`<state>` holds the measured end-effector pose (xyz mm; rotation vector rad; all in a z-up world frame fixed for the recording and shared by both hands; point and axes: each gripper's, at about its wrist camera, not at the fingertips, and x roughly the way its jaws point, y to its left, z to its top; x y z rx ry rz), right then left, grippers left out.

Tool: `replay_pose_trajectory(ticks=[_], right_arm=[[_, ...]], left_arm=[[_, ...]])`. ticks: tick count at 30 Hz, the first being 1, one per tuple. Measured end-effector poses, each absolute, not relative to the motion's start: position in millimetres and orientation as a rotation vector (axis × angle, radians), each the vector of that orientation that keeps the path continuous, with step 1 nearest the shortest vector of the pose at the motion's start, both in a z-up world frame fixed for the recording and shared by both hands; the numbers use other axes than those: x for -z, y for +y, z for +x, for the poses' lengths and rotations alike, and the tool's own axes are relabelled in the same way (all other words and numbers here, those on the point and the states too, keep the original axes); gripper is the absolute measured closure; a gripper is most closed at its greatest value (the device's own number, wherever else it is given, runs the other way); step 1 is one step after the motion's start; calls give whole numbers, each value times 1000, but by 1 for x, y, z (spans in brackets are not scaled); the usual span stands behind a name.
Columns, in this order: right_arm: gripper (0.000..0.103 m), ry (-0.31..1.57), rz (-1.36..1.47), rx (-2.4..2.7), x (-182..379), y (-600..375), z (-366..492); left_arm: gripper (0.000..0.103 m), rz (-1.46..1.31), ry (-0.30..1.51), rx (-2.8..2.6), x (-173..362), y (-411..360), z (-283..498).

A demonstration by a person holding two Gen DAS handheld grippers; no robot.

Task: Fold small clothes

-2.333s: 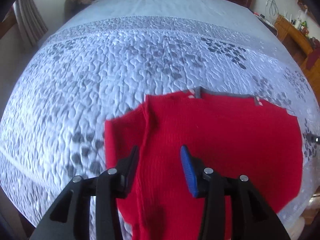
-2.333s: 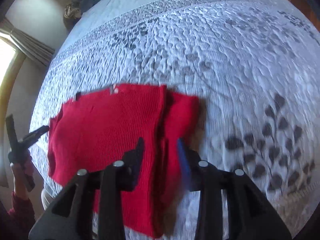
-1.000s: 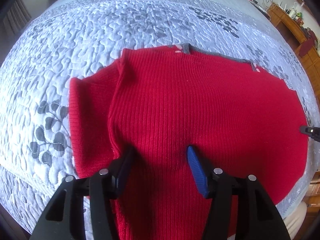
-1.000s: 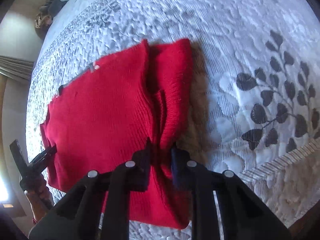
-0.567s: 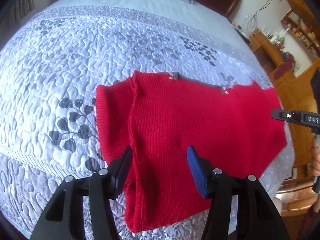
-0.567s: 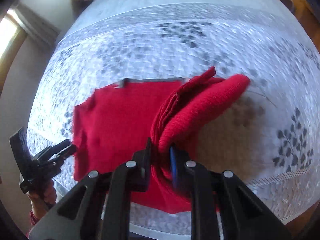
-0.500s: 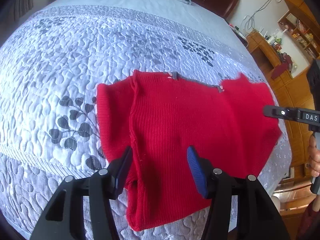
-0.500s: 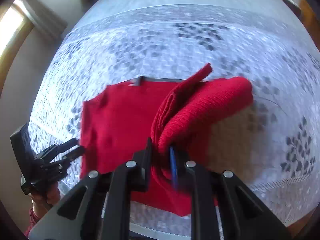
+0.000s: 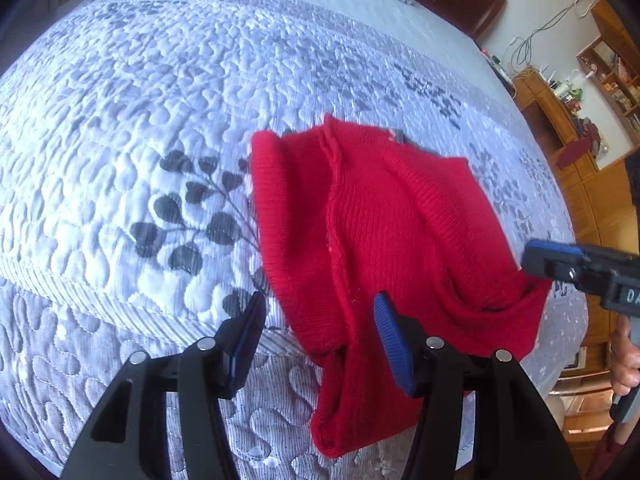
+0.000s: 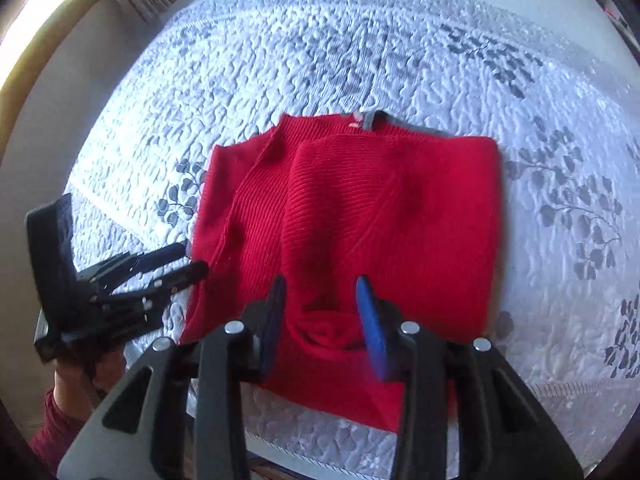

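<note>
Right gripper (image 10: 320,312) – jaws just opening, sweater (image 10: 360,216) flap released; left gripper (image 9: 316,336) open. Next: flatten the bunched hem at 6 o'clock on the bed (image 10: 360,40).

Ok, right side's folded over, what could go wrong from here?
The folded flap of the red sweater bunches between the right gripper, whose jaws have just been opening; pulling away could drag it back. The near hem sits at the quilt's edge and could slip off. The left gripper is open above the unfolded side.
</note>
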<state>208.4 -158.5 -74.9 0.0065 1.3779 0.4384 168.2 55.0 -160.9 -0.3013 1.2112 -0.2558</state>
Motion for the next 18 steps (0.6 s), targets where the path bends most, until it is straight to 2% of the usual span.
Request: replay_pose_trajectory(ticks=[2,4,5,11,13,18], right_arm=[[57,1366,-2,-466,67,-168,197],[42,1346,-28,-463,63,-175,187],[38,1332,-38,-450,63,-179,183],[34,1303,-5,-456,73,-205,177],[26,1320,9,-511,79,-206,179],[26,1359,-30,-551,104,-213,192]], left_arm=[[46,-308,1191,251,150,58,167],[46,-311,1181,248,139,59,169],[46,-310,1178,254,135,57,170],[46,-300,1204,314,128,36,168],[46,-304,1227,335,133,28,168],[46,-296,1276,335,141,14,168]])
